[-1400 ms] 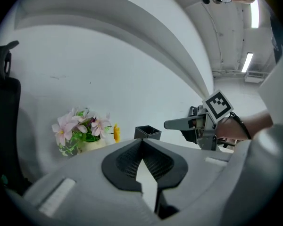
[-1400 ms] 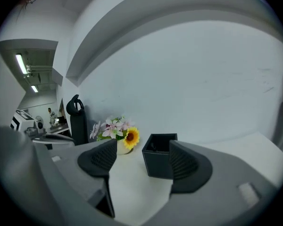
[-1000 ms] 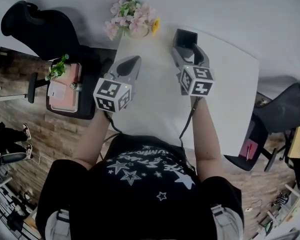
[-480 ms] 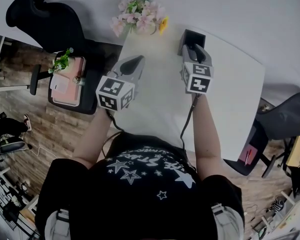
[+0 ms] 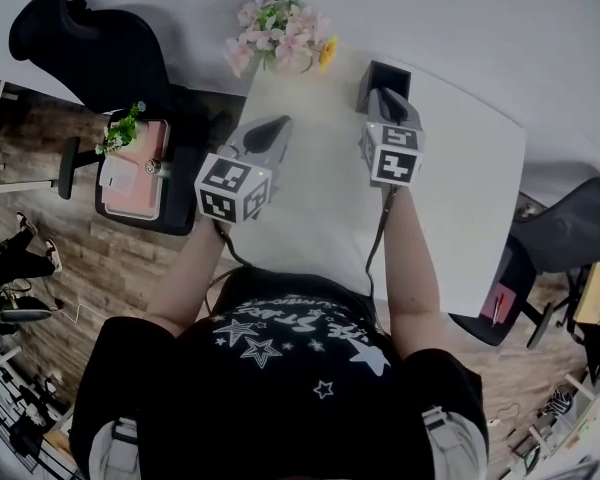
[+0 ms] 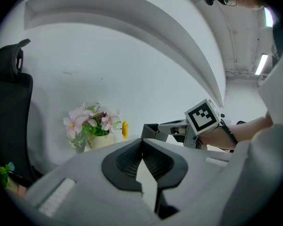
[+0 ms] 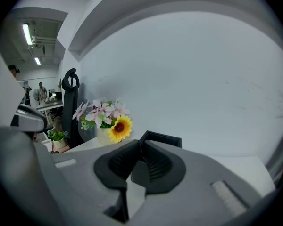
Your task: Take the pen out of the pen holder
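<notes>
The black square pen holder (image 5: 372, 72) stands at the far edge of the white table (image 5: 460, 188). My right gripper (image 5: 384, 94) hangs right at its near side. In the right gripper view the right gripper (image 7: 140, 144) has just been closing and its tips now meet in front of the holder's rim (image 7: 163, 139). No pen shows between them; only dark wall and white table show through the gap. My left gripper (image 5: 270, 126) hovers over the table to the left, its tips (image 6: 142, 142) together and empty. The left gripper view shows the holder (image 6: 150, 130) with the right gripper beside it.
A pot of pink flowers with a sunflower (image 5: 278, 33) sits at the table's far left corner, close to the holder. Off the table's left edge stand a black chair (image 5: 90, 48) and a pink stand (image 5: 130, 173). Another chair (image 5: 570, 223) is to the right.
The right gripper's jaws have gone from spread wide to closed at the pen holder. The left gripper has kept its place.
</notes>
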{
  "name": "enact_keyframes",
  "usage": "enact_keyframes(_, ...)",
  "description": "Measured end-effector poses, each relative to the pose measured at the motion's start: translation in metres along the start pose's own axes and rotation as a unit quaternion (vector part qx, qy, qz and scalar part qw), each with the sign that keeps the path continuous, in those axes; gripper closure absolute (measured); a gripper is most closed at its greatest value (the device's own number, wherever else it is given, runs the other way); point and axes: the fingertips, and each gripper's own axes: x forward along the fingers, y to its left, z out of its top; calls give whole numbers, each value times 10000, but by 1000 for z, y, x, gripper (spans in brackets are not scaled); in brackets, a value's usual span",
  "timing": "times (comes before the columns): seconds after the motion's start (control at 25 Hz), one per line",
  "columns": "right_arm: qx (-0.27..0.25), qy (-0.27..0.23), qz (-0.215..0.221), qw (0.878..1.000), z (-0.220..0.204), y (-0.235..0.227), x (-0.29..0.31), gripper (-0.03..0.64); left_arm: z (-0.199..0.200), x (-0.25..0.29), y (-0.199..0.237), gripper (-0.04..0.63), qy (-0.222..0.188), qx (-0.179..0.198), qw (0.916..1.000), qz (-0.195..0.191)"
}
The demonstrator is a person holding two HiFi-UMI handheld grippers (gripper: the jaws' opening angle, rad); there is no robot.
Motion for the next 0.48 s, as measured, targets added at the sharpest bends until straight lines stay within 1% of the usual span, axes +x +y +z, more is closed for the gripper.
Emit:
enact_keyframes(0.32, 17, -270, -328, 9991, 22, 2, -28, 577, 7, -9, -2, 584, -115, 70, 9992, -372)
enact_keyframes(0.48, 284, -567, -631, 9960, 33, 0, -54, 577, 9, -13, -8, 584, -198, 36, 9971, -736)
